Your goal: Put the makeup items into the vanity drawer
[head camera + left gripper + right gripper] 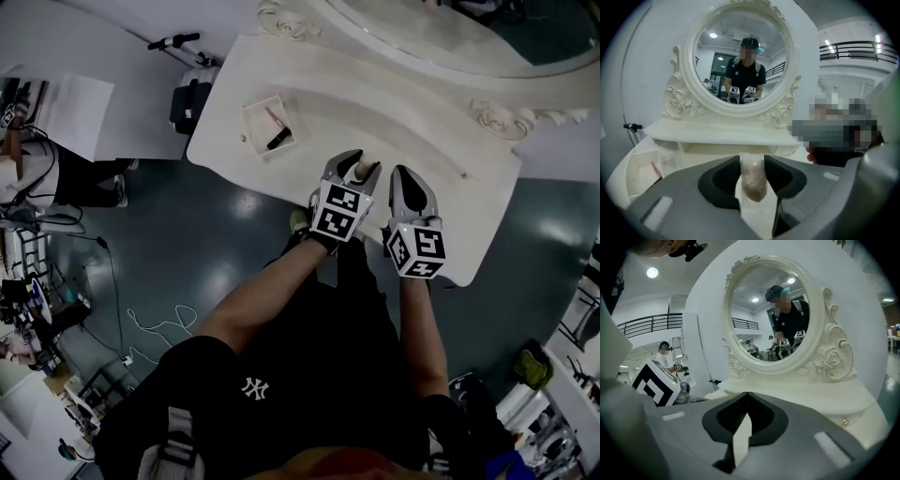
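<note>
Left tool [752,160] clamps the beige makeup item [753,183] upright between its jaws, over the surface [375,117]; right tool [747,397] fully closed, empty.

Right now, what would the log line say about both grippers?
left gripper: shut on beige makeup tube | right gripper: shut, empty | both: over vanity top

Smooth cream vanity [375,122], matt grey left gripper [362,164]

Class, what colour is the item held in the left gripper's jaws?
The makeup item is pale beige and semi-clear; the left gripper view shows it best.
</note>
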The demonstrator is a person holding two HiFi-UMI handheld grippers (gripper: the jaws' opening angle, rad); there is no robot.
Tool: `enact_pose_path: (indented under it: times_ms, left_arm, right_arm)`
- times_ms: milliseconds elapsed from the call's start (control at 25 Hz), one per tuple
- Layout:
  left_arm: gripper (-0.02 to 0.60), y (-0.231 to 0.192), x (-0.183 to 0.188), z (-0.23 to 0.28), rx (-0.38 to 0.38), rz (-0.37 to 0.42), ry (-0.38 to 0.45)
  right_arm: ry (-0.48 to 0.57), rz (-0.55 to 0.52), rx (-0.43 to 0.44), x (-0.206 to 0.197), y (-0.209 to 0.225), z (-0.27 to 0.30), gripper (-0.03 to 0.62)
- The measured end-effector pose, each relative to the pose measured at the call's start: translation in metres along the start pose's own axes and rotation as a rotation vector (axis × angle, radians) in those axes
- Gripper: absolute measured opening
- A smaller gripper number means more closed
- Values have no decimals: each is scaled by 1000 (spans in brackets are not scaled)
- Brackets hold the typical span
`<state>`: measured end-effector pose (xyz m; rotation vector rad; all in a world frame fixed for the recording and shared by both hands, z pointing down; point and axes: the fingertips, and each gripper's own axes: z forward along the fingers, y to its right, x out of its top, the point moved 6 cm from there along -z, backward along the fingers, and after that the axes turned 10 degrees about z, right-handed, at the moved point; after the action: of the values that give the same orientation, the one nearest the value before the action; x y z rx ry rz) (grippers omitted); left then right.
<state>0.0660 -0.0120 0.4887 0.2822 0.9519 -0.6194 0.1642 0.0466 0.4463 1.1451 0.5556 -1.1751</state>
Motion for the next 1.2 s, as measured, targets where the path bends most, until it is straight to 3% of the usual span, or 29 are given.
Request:
enact_pose_path:
  times_ms: [760, 1200]
  left_arm:
    - [167, -113, -11, -72, 155, -68, 56]
    - [167, -176, -23, -87, 215, -107, 54]
  right_arm:
    - [-28, -76, 136, 5, -109, 74, 23]
    - [-73, -99, 181, -5, -152, 115, 24]
